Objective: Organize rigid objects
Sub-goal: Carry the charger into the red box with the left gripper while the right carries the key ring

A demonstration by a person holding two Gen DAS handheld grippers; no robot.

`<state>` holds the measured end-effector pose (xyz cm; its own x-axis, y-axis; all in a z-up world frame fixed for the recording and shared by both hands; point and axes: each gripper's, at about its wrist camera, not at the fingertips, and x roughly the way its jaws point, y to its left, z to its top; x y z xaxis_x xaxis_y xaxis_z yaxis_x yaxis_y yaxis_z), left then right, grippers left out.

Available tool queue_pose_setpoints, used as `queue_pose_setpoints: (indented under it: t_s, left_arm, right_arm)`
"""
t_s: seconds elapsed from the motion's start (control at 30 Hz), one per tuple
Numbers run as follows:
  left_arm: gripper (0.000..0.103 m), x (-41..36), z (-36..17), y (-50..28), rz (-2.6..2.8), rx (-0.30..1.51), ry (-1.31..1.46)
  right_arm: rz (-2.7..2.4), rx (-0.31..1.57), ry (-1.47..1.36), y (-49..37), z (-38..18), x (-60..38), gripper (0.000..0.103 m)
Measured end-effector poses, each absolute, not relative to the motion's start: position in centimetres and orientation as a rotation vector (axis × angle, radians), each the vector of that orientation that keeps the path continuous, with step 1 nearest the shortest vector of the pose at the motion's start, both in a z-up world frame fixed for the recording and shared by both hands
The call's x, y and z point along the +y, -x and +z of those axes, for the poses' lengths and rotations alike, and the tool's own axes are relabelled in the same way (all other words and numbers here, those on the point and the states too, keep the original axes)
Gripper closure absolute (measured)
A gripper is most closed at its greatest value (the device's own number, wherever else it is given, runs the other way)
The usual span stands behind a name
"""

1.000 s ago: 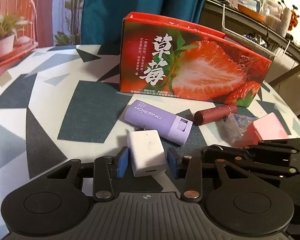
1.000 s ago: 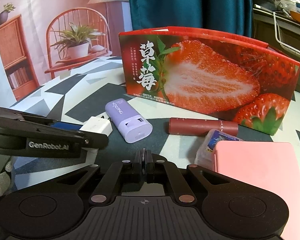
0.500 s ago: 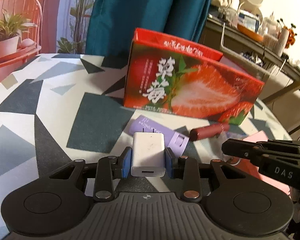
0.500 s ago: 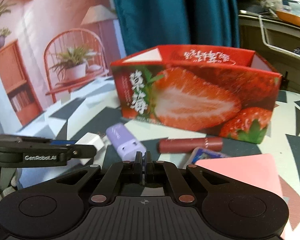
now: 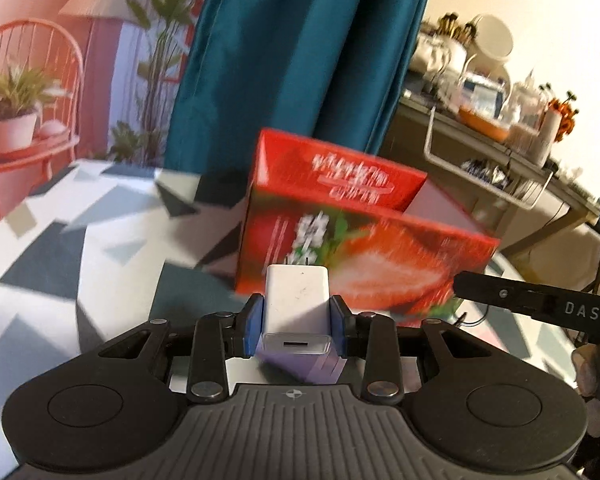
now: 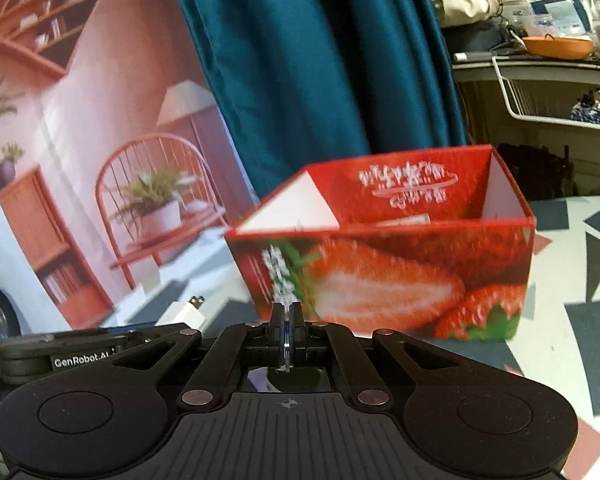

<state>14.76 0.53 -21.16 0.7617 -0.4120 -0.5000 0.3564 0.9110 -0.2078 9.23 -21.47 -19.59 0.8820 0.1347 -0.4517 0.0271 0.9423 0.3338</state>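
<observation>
My left gripper [image 5: 297, 322] is shut on a white USB charger plug [image 5: 298, 300], prongs pointing forward, and holds it in the air in front of the open red strawberry box [image 5: 364, 248]. A purple case [image 5: 306, 372] shows just below the charger on the table. In the right wrist view the box [image 6: 388, 276] stands ahead with its top open, and the charger [image 6: 186, 314] shows at the left in the left gripper. My right gripper [image 6: 286, 320] is shut and empty, raised in front of the box.
The table [image 5: 60, 256] has a white cloth with grey triangles. A teal curtain [image 5: 300, 60] hangs behind the box. A cluttered shelf with a wire basket [image 5: 492, 160] stands at the back right. The right gripper's arm [image 5: 540, 304] reaches in from the right.
My left gripper closed on the charger and lifted it off the table toward the box. Both grippers have risen, so the box's open top now shows.
</observation>
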Motion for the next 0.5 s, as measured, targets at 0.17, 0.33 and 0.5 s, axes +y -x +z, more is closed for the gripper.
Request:
queue_pose_setpoints:
  t_s: [0.17, 0.33, 0.5]
  left_arm:
    - [0.066, -0.7, -18.9, -16.1, -0.452, 0.513, 0.097]
    - [0.066, -2.3, -17.3, -18.2, -0.483, 0.478, 0.088]
    - [0.066, -3.9, -16.2, -21.0, -0.502, 0.472, 0.090]
  right_arm:
    - [0.064, 0.449, -0.380, -11.1, -17.6, -22.8, 0.101]
    - [0.058, 0.398, -0.388, -13.8, -15.5, -24.5, 0.101]
    - [0.034, 0.351, -0.378, -17.0, -13.8, -26.8, 0.101]
